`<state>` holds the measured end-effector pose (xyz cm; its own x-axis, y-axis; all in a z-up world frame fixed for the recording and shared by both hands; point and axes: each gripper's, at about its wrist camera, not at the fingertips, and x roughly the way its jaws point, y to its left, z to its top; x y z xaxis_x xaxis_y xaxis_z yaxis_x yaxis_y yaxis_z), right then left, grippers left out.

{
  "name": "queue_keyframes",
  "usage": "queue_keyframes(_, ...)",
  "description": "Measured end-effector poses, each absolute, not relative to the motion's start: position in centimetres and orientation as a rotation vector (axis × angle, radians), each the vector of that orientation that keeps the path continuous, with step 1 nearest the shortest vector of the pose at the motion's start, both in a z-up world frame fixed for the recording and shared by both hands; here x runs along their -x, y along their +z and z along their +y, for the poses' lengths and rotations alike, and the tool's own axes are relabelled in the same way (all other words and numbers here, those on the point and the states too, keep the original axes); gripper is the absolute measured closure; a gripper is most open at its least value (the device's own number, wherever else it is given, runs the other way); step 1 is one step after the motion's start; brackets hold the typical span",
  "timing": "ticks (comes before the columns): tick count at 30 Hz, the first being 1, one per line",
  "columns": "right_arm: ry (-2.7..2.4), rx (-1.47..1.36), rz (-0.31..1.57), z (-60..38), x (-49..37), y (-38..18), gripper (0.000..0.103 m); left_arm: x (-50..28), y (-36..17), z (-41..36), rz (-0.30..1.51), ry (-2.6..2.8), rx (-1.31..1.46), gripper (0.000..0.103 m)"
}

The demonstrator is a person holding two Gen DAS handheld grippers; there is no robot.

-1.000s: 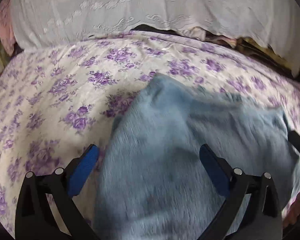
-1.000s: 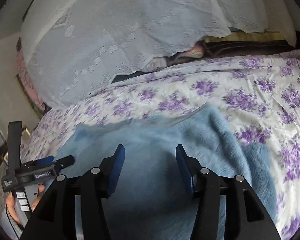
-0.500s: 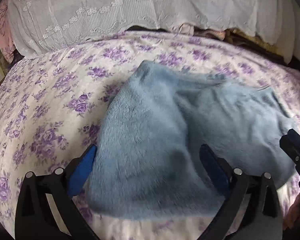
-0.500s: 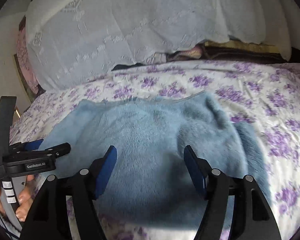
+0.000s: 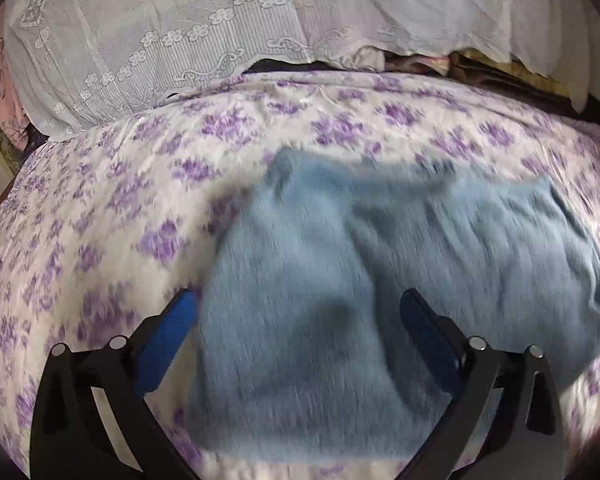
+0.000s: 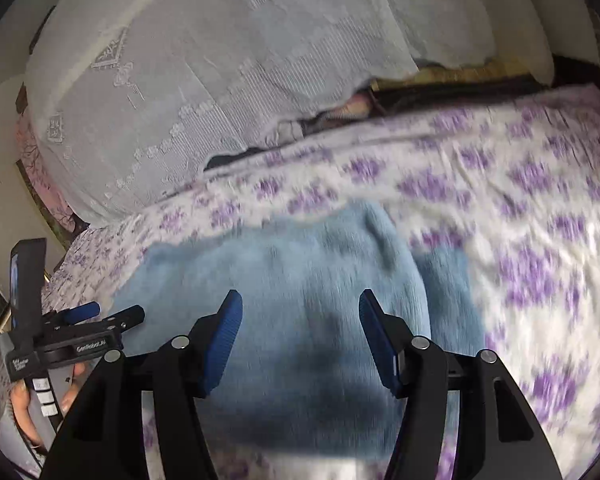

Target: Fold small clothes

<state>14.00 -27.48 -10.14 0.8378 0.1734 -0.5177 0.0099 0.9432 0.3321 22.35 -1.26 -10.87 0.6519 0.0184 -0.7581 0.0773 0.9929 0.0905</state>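
**A:** Start at the jaws. What are they doing?

**B:** Both pairs stand apart with nothing between the pads. The left gripper (image 5: pixel 296 320) hangs over the near left part of the blue fleece garment (image 5: pixel 380 280); the right gripper (image 6: pixel 300 320) hangs over its near middle. Neither is pinching cloth.

**A:** And the garment itself?

**B:** It lies spread on the floral bedsheet (image 5: pixel 100 220), near edge toward the grippers, far edge short of the lace-covered pillows (image 5: pixel 180 40). In the right wrist view a strip of it (image 6: pixel 444 280) sticks out to the right beyond the main body, likely a sleeve or a lower layer. Both views are smeared, so I cannot tell how many layers there are.

**A:** So how would you do the fold well?

**B:** I'd judge the next step to be taking the near edge. Come down on two spots set level with each other, one per gripper, and catch every layer at the hem, since fleece is thick and slips apart. Lift together, carry toward the far edge, and lay it down evenly so the corners meet.

**A:** Risks?

**B:** Pinching the sheet along with the fleece.
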Motion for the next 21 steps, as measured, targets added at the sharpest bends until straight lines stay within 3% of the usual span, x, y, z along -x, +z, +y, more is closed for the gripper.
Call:
queue_keyframes(5, 0.077, -0.372, 0.596, -28.3, -19.3, -10.0, 0.042, -28.9, -11.0, -1.4, 0.923, 0.022, -0.078, 0.004)
queue_keyframes(9, 0.026, -0.333, 0.723, -28.3, -21.8, -15.1, 0.040, -31.4, -16.0, -1.1, 1.039, 0.048, -0.073, 0.004)
queue_keyframes(14, 0.042, -0.358, 0.677, -28.4, -21.1, -14.6, 0.039, -30.7, -15.5, 0.6, 1.035, 0.032, 0.048, 0.004)
queue_keyframes(21, 0.087, -0.358, 0.572, -27.1, -14.8, -12.0, 0.034, -22.5, -11.0, -2.6, 0.864, -0.040, -0.076, 0.005)
